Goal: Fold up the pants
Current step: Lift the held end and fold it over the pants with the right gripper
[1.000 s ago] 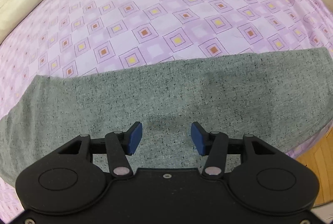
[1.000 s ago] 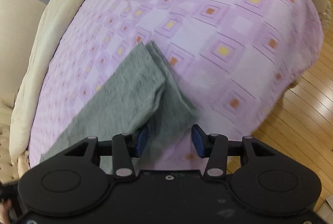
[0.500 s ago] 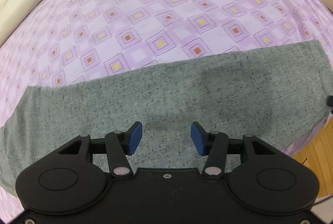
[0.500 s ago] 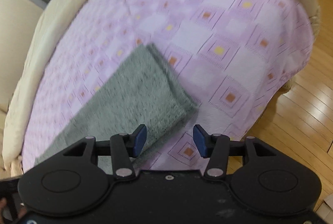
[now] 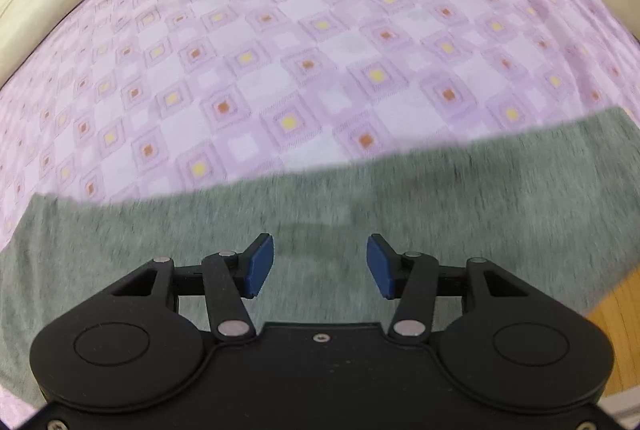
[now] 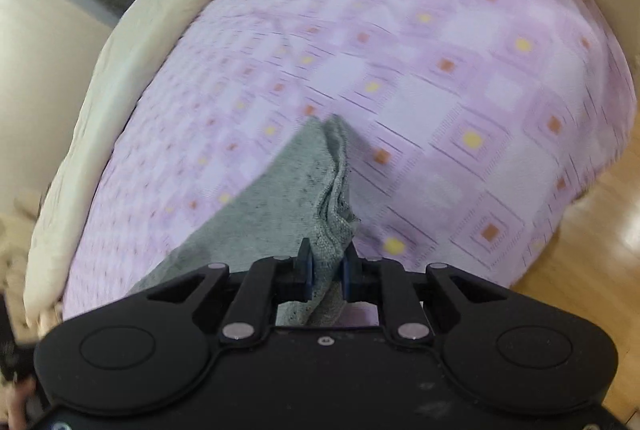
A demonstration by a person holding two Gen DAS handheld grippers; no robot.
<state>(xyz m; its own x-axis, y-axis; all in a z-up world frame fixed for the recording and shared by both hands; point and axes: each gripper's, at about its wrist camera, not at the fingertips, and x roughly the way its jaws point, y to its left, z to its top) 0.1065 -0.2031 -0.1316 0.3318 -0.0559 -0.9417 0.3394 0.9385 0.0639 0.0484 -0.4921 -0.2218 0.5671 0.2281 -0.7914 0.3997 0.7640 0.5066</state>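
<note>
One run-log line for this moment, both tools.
left tool: open over pants | right tool: closing, pants end between pads | surface: purple bedsheet

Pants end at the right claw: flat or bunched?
Bunched: the pants edge gathers into stacked folds between the closing right claw, raised off the bedspread.

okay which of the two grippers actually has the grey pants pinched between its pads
The right gripper: its jaws are closing on a bunched end of the grey pants. The left gripper hangs open above flat fabric, nothing between its pads.
</note>
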